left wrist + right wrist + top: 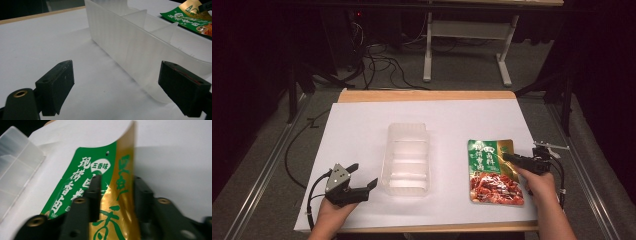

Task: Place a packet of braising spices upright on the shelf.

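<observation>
Right gripper (511, 159) at right of the high view, jaws set either side of the green-gold snack pouch's (493, 171) gold edge, contact unclear. Left gripper (362, 178) lower left, spread, empty, just beside the clear plastic tray (406, 157) at centre of the white table (362, 120).

The white paper-covered table (362, 125) is evenly lit from above while the room beyond it lies dark. Soft shadows sit under the clear plastic divided tray (407, 159). The right gripper view is motion-blurred (especially the green-and-gold foil snack pouch (110, 195)).
</observation>
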